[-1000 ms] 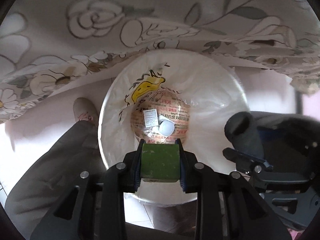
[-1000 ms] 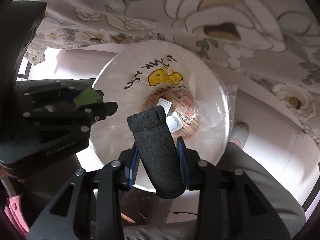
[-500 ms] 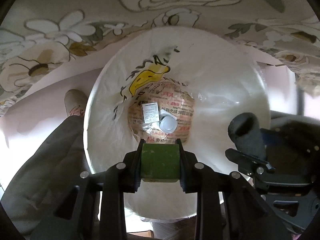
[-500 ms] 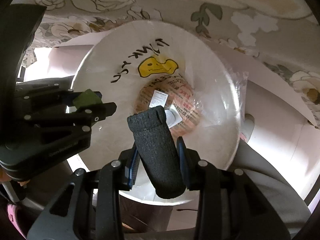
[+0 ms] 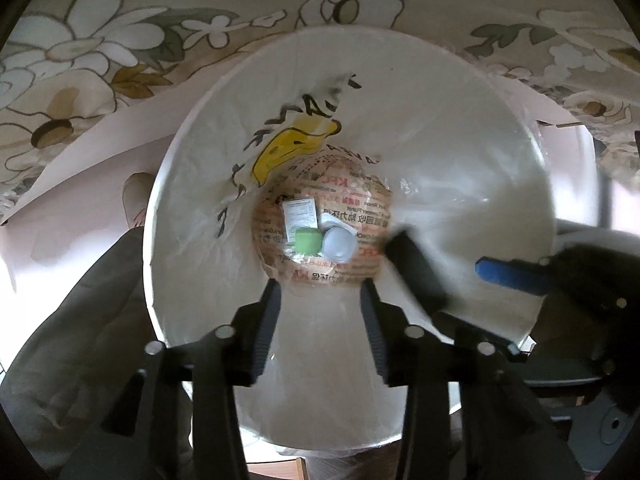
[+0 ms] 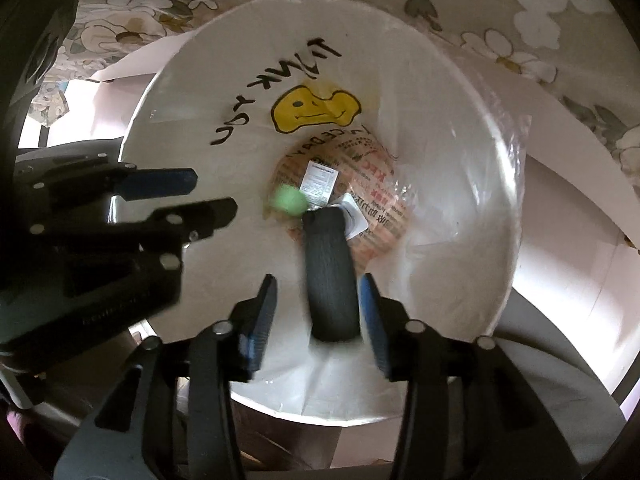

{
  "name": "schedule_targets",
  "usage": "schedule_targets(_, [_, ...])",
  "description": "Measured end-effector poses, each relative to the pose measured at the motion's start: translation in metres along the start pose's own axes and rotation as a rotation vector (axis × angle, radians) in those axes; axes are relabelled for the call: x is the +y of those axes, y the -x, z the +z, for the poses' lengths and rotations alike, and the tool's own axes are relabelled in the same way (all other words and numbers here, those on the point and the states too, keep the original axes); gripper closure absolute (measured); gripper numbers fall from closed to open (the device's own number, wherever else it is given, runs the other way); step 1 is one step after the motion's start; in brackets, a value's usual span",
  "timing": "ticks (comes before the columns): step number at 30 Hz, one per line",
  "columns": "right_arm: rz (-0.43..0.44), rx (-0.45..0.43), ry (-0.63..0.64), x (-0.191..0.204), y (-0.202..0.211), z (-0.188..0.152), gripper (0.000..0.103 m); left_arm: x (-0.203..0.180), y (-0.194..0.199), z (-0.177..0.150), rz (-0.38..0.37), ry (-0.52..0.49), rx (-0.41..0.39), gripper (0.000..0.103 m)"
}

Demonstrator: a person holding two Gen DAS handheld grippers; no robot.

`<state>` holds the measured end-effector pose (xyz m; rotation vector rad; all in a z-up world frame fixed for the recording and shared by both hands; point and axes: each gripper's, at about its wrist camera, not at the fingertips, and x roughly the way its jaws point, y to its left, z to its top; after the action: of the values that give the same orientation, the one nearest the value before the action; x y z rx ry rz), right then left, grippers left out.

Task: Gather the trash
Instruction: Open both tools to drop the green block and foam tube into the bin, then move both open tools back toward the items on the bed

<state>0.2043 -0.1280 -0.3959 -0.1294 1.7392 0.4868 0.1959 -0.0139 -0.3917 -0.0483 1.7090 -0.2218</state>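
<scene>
Your left gripper (image 5: 318, 300), jaws opening and empty, has dropped the green block (image 5: 307, 241) into the bin (image 5: 460, 128) far beyond its tips, while the black roll (image 6: 330, 276) slips loose between your right gripper's (image 6: 318, 294) opening jaws, not yet landed.

A thin, glossy plastic liner (image 6: 448, 184) is catching the light inside the smooth white bin (image 5: 192, 184). Printed paper (image 5: 360, 200) is lying at the bottom — matt, creased. The black tube (image 6: 332, 276) is looking rough and foamy; the flowered cloth (image 5: 120, 40) — soft, matt.
</scene>
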Motion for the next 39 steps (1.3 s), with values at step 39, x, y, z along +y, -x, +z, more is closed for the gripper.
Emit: schedule_targets(39, [-0.024, -0.201, 0.075, 0.021, 0.115, -0.062, 0.052, -0.009, 0.124, -0.059, 0.006, -0.046, -0.223, 0.057])
